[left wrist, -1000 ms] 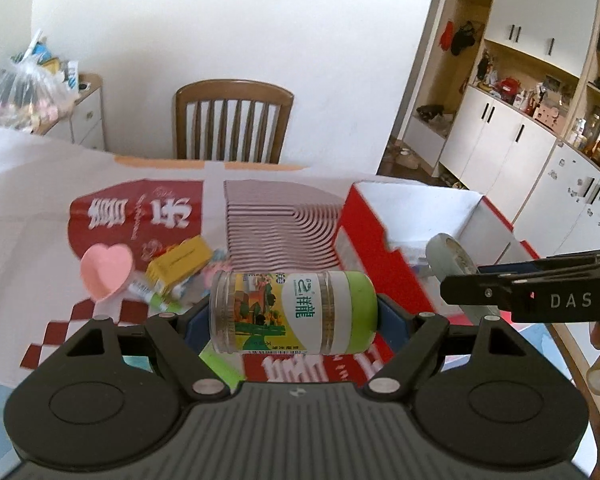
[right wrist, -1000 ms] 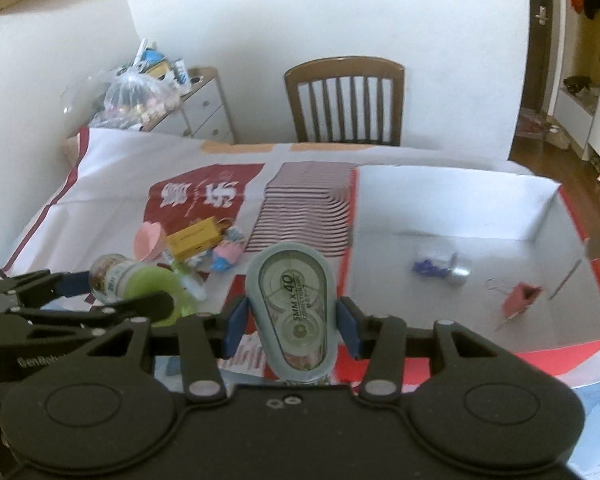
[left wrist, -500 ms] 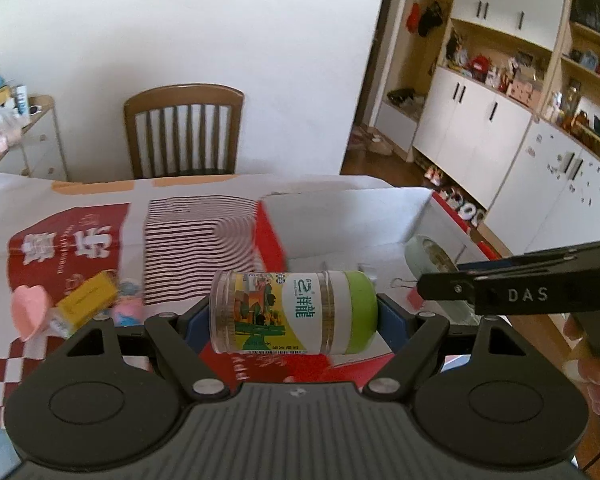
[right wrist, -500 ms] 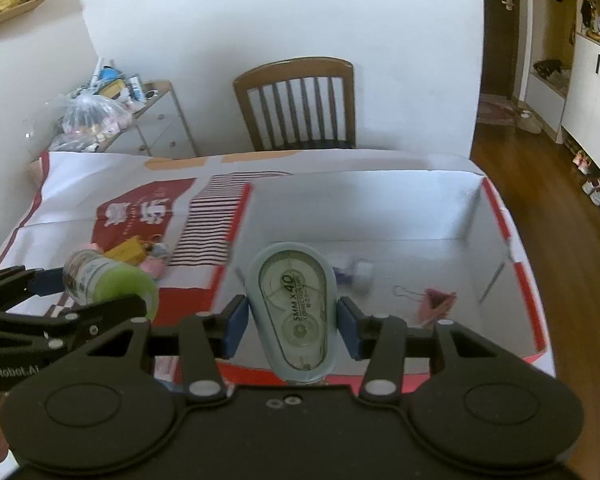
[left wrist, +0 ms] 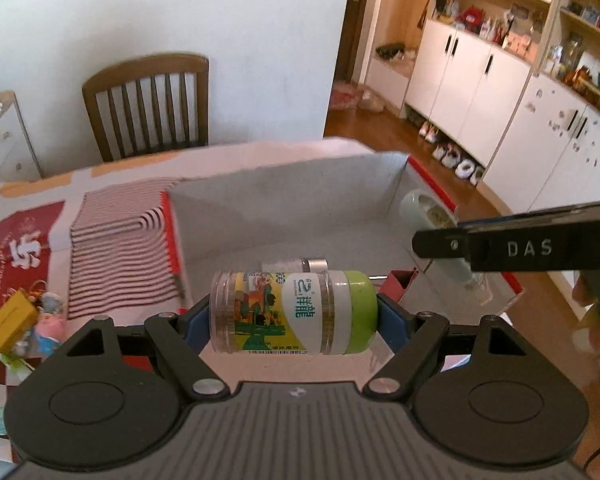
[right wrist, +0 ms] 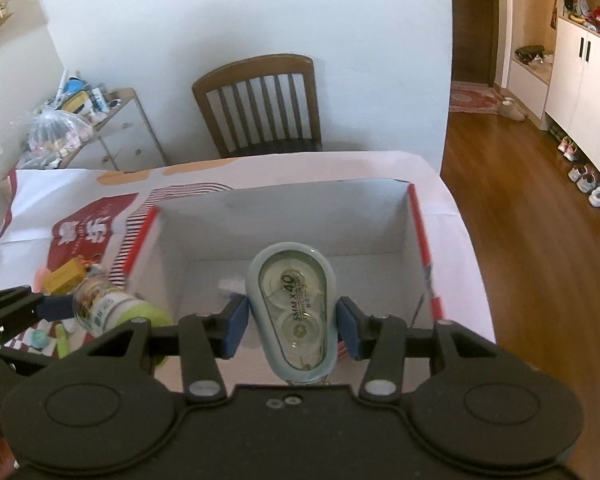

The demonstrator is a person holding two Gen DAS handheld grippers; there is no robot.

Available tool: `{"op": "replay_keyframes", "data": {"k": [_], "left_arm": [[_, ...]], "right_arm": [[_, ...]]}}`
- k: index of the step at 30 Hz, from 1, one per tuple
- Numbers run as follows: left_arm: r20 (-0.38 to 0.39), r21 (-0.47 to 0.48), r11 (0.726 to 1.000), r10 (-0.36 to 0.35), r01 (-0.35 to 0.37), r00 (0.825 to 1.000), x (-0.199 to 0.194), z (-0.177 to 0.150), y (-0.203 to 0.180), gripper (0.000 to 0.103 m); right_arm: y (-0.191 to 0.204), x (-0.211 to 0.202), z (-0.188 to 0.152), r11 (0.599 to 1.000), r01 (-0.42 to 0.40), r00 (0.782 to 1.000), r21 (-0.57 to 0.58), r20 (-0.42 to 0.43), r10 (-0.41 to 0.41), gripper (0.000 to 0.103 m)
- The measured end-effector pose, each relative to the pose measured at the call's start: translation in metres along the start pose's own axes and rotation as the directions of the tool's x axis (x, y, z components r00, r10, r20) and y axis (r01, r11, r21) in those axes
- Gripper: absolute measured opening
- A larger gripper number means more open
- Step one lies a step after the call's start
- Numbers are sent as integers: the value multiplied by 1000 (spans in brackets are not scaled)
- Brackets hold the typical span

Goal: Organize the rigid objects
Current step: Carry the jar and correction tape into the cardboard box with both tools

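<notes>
Fingers (left wrist: 194, 322) of the left gripper (left wrist: 292, 316) pinched a small jar (left wrist: 292, 314) end to end, base and green lid; hard, smooth plastic, probably light, apt to slip or roll. Right gripper (right wrist: 292, 324) clamped a correction-tape dispenser (right wrist: 292, 314) by its flat sides; rigid, light. Both hung over the box (right wrist: 300, 216) on the surface (right wrist: 60, 188). Inside lay a small silver-capped bottle (left wrist: 300, 265) and a pink clip (left wrist: 400, 282).

Likely home: dining chair (right wrist: 260, 104), shoe cabinets (left wrist: 480, 92).
</notes>
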State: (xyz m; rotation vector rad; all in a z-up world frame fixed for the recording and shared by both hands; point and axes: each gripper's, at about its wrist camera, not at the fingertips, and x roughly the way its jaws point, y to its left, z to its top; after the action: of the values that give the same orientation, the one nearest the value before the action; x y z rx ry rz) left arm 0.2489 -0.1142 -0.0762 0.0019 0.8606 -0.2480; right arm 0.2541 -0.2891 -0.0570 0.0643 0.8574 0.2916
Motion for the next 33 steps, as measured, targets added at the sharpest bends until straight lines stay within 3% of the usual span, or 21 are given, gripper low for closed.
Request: {"op": "replay_keyframes", "data": {"k": [6,9,19,26,33], "left_arm": [[-93,-36,998,38,-41,995,39,9,-3,82],[-133,-27,995,94,-99,987,54,12,-6,82],[-248,9,991,134,-136,960,97,26,-17,82],[-337,46,987,158,-152,928,124,28,-25,82],[-447,-16,989,124,-146,886,140,31,-13,82]], "right_arm": [[-11,28,15,1000,-2,1000,-24,-30,2,47],[-11,45,23,999,4,999,-45,-44,-6,47],[-16,92,29,989,6,988,-147,-154,-29,47],[-12,106,26,982,-5,977,-188,-208,-35,47],[-16,111,21,986,-14,967,-167,-253,-30,47]]}}
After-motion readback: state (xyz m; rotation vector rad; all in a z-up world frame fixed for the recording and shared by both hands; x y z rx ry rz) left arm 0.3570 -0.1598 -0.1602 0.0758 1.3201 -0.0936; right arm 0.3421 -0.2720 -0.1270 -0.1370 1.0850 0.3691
